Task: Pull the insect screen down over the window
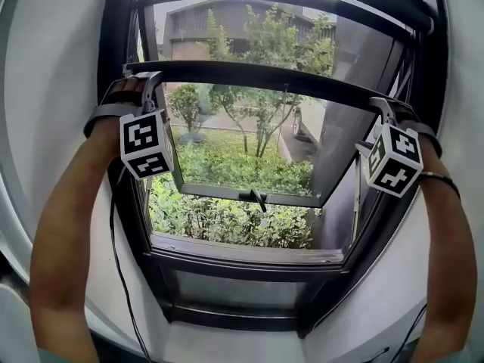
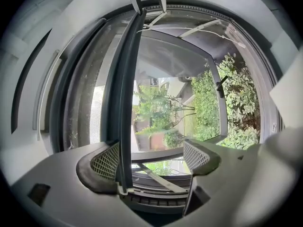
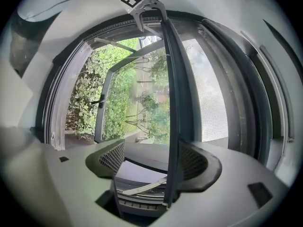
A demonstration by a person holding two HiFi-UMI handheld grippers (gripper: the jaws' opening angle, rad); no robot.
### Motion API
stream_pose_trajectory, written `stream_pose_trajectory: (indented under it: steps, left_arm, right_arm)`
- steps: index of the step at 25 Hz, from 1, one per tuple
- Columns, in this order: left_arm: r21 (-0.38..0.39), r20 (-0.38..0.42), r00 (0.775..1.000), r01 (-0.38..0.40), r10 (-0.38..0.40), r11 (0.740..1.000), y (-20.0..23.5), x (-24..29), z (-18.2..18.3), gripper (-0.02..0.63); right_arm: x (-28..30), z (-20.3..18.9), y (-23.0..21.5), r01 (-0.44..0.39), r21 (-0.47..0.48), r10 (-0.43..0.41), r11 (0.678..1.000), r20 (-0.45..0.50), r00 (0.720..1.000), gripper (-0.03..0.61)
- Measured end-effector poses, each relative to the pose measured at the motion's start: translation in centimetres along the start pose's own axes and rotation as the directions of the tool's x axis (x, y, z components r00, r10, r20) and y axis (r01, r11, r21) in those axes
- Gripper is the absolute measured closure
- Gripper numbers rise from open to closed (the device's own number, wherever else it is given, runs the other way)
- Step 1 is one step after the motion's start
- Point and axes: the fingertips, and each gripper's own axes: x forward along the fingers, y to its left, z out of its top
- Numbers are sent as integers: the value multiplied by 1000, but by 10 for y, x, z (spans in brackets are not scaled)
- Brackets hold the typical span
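- Head view: the insect screen (image 1: 249, 29) covers the top of the window. Its dark pull bar (image 1: 265, 78) lies across the opening, roughly a third of the way down. Below the bar the opening is uncovered down to the sill (image 1: 242, 254), and the casement sash (image 1: 249, 195) is swung outward over shrubs (image 1: 219, 221).
- The left gripper (image 1: 150, 89) hooks the bar's left end and the right gripper (image 1: 386, 112) its right end, each close to the dark side frame (image 1: 144, 225). The marker cubes (image 1: 144, 144) mostly cover the jaws here, and their only print is black-and-white squares.
- Left gripper view: the jaws stand wide apart with the bar (image 2: 125, 103) running between them. It lies against the left pad (image 2: 106, 161) and clear of the right pad (image 2: 195, 156), so nothing is clamped. The mesh (image 2: 97, 112) shows to the left of the bar.
- Right gripper view: this is the mirror case, jaws wide, with the bar (image 3: 175, 103) against the right pad (image 3: 194, 162) and the left pad (image 3: 112, 159) free. The mesh (image 3: 208, 93) lies to the right of the bar, and the lens bends the frame edges.
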Motion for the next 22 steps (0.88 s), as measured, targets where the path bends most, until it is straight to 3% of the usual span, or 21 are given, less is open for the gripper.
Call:
stream_pose_trajectory:
  steps: [6,15,22]
  left_arm:
    - [3,13,999,51,-51,999,-49,-12,1,181]
    - [11,17,980,200,-201,980,-125,-29,-2,181]
    - [7,26,970,243,-243,970,-168,-40,1,181]
  right_arm:
    - [1,0,49,-63,-25,64,998,9,998,233]
    - [4,4,119,-179,-60,180,982,20,983,233]
    - [6,4,159,-218,-38,219,975,38,975,233]
